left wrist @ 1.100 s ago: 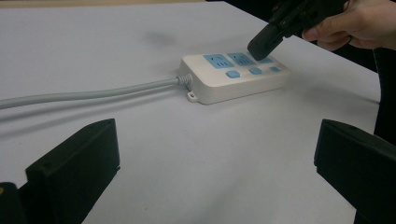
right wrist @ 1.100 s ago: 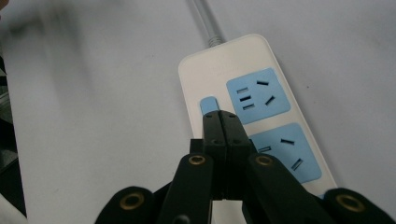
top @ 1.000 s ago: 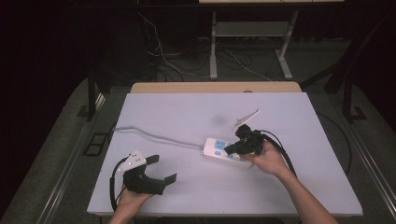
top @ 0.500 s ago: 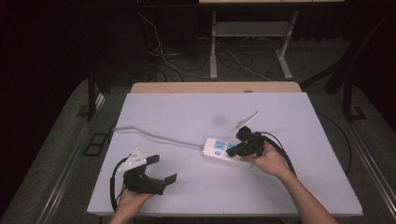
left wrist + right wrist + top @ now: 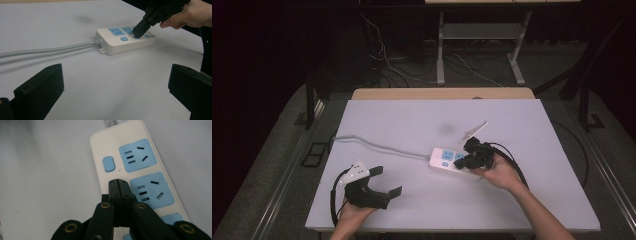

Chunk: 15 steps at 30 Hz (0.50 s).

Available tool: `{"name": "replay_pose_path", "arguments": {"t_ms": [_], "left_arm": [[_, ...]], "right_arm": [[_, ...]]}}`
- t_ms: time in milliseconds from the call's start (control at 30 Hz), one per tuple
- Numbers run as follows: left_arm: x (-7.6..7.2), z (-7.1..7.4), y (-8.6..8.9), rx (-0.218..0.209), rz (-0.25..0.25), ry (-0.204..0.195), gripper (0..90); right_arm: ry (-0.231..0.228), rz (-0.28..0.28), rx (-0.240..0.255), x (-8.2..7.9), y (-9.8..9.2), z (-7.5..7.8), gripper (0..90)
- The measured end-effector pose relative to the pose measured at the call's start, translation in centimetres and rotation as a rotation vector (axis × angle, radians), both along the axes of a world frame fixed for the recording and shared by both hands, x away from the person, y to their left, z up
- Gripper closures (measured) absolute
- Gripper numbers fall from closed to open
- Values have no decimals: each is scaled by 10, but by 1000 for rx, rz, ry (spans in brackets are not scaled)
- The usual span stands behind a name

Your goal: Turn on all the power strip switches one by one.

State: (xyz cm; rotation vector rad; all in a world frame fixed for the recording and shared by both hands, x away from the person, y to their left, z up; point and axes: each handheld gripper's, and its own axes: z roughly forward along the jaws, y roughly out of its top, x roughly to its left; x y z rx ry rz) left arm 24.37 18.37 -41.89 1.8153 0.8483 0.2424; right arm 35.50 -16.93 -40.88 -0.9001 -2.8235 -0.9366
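White power strip [image 5: 453, 161] lies flat on the pale grey table [image 5: 412, 125], right of centre, near the person's side. Long axis runs across the table with a slight slant: cord end points toward the table's left and a little away, far end toward the right and nearer the person. Socket face up; blue socket panels [image 5: 137, 155] and small blue switches [image 5: 109, 163] run along it. Grey cord [image 5: 377, 145] leaves the left end and trails off toward the table's left edge.

Right gripper [image 5: 469, 161]: jaws clenched flat together, nothing between them. Seen from the left gripper view, the tips [image 5: 138, 30] come down steeply onto the strip's top face, on a blue switch along the near side. In the right gripper view the joined tips [image 5: 118, 185] sit beside the second socket panel. Right hand [image 5: 497, 172] wraps the body from behind, forearm entering from lower right, wrist tilted so the jaws point left and down.

Left gripper [image 5: 384, 182]: jaws spread wide, released, holding nothing. It rests low at the table's front left, well apart from the strip, jaws pointing right toward it. Left hand [image 5: 354, 210] grips from below.
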Motion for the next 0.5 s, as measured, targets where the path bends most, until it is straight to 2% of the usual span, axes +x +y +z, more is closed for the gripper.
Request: {"name": "replay_pose_path", "arguments": {"t_ms": [367, 433, 500], "left_arm": [[0, 0, -1, 5, -4, -1, 0], [-1, 0, 0, 3, -2, 0, 0], [-1, 0, 1, -2, 2, -1, 0]], "right_arm": [[10, 5, 19, 1, -1, -3, 900], [-14, 1, 32, 0, 2, -5, 900], [-7, 0, 22, 1, 3, -4, 900]]}}
